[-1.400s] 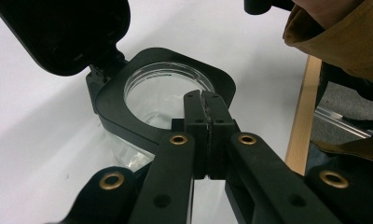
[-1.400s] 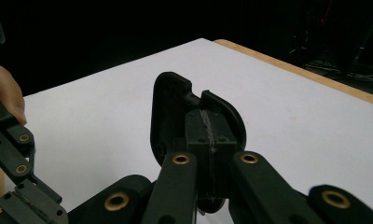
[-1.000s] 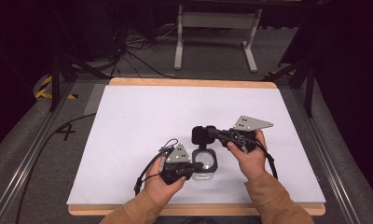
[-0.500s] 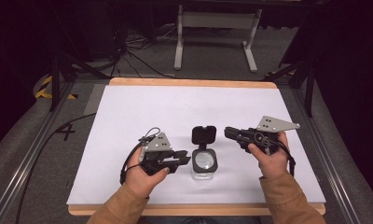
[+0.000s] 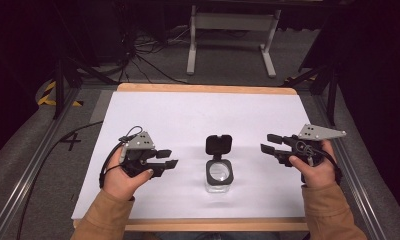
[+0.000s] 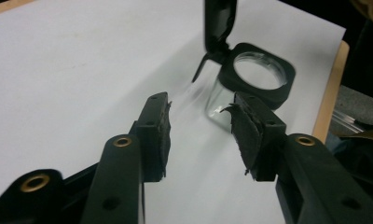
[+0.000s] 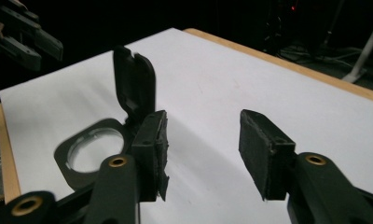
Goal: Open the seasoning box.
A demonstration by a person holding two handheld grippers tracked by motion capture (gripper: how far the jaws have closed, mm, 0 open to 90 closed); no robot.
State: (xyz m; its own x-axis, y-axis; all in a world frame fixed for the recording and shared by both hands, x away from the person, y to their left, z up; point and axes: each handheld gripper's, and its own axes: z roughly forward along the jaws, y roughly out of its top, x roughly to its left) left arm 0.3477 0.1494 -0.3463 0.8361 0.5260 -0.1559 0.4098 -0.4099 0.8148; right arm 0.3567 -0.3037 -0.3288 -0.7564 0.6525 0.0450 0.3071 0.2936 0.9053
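Glare hides the jar [image 5: 219, 175] contents, but it sits lid-up mid white table [image 5: 188, 120], your left gripper [image 5: 168, 158] and right gripper [image 5: 269, 142] both spread empty beside it, dark room behind.

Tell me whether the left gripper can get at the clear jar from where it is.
Probably yes: the left gripper is open, pointing toward the clear jar, with bare white table between them.
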